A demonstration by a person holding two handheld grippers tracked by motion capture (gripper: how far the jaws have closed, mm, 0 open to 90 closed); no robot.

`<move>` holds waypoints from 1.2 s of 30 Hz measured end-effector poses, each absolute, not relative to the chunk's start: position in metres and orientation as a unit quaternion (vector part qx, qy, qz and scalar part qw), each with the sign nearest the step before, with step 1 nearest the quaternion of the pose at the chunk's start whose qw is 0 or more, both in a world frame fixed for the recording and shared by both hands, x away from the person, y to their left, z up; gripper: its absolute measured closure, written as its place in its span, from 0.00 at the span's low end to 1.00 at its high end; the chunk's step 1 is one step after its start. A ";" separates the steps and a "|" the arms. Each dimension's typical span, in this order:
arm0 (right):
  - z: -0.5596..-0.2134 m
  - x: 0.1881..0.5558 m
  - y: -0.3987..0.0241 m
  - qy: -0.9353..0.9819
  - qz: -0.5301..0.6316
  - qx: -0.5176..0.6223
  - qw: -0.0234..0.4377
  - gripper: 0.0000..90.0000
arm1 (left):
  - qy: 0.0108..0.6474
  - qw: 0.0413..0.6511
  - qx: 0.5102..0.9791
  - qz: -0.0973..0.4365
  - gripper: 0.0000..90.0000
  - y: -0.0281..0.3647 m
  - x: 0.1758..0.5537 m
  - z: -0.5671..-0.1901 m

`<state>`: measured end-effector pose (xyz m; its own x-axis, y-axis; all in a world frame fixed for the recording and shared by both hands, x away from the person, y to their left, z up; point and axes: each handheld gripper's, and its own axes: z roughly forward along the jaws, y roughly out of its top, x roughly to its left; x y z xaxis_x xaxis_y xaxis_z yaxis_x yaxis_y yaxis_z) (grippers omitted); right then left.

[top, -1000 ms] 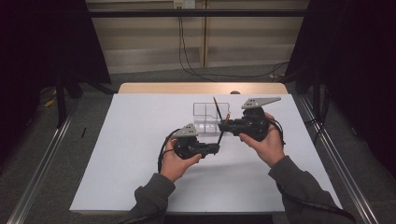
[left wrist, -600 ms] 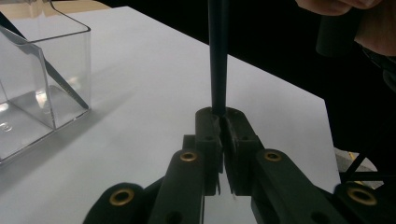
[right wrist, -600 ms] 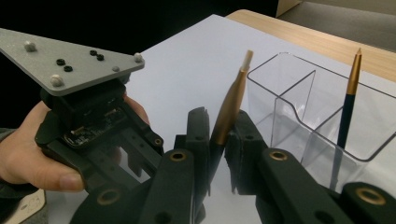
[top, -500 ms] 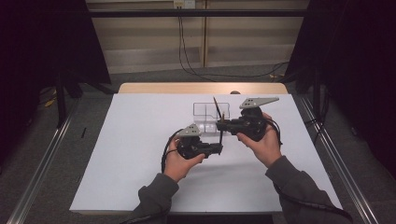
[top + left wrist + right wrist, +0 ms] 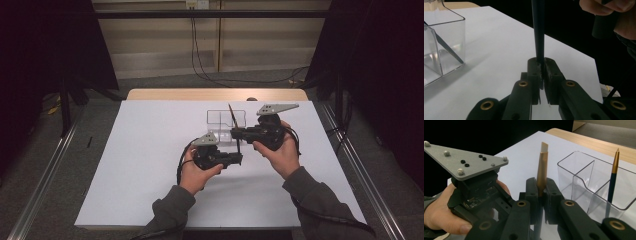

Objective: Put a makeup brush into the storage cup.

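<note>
Slippage worries me: both my left gripper and right gripper clamp the same slim dark gold-ferruled brush above the white table, near what looks like a clear plastic divided box, so uneven pulling could twist it loose.

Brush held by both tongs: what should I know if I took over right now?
Left tongs: shut on the brush, on its dark handle.
Right tongs: shut on the same brush at its gold collar, bristles up.
Clear box: beside them, not touching the held brush; a second brush leans in one compartment.
Done: one brush boxed.
Left: probably release one grip and put this brush in the box.
</note>
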<state>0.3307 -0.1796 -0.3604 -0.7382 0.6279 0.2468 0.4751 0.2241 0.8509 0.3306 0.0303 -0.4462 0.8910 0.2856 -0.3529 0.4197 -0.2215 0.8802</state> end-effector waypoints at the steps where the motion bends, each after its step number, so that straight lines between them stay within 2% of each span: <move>1: -0.360 0.331 -0.180 0.778 0.514 0.355 0.076 0.94 | 0.225 0.581 0.780 -0.057 0.93 0.030 0.331 -0.446; 36: -0.359 0.331 -0.178 0.764 0.535 0.351 0.083 0.94 | 0.224 0.601 0.764 -0.063 0.87 0.031 0.330 -0.443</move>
<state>0.3306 -0.1779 -0.3587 -0.7403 0.6250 0.2478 0.4468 0.1820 0.8759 0.3301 0.0312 -0.4427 0.8914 0.2678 -0.3656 0.4183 -0.1762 0.8910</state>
